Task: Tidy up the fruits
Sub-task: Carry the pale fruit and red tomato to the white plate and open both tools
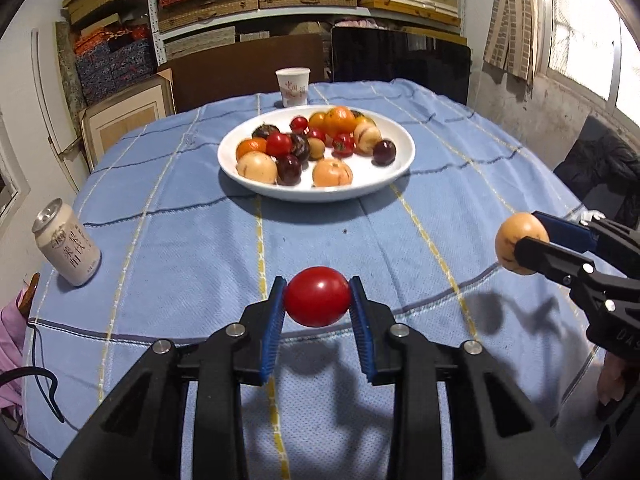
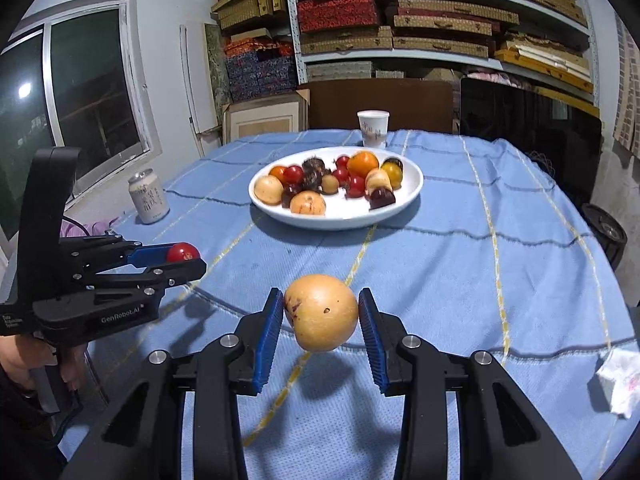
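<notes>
My left gripper is shut on a red cherry tomato, held above the blue checked tablecloth; the same tomato shows between the left gripper's blue pads in the right wrist view. My right gripper is shut on a yellow-tan round fruit, also off the cloth, and that fruit appears at the right edge of the left wrist view. Farther back, a white plate holds several mixed fruits: tomatoes, oranges, dark plums and tan fruits. Both grippers hang short of the plate.
A drink can stands on the left side of the table and a paper cup stands behind the plate. A crumpled white tissue lies at the right edge. Chairs and shelves of boxes stand beyond the table.
</notes>
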